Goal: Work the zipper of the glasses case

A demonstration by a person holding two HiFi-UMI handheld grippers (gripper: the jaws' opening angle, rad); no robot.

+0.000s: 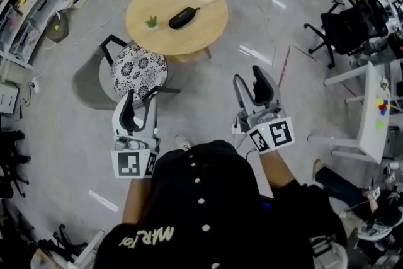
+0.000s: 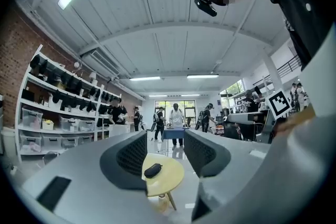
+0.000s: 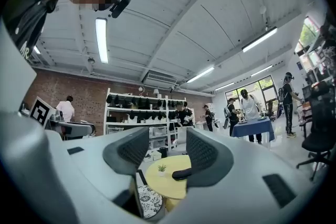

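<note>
Glasses case (image 1: 183,17) too small in head view to tell zipper state; in right gripper view one end hides behind right gripper (image 3: 167,155) jaw; patterned chair (image 3: 139,199) partly hidden by gripper body; bench (image 1: 208,6) legs mostly under top.

Wide-apart claw (image 3: 167,151), glasses case (image 3: 181,173) beyond

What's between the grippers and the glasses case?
A patterned-seat chair stands at the near edge of the table, ahead of the left gripper. Nothing visible stands between the right gripper and the glasses case.
</note>
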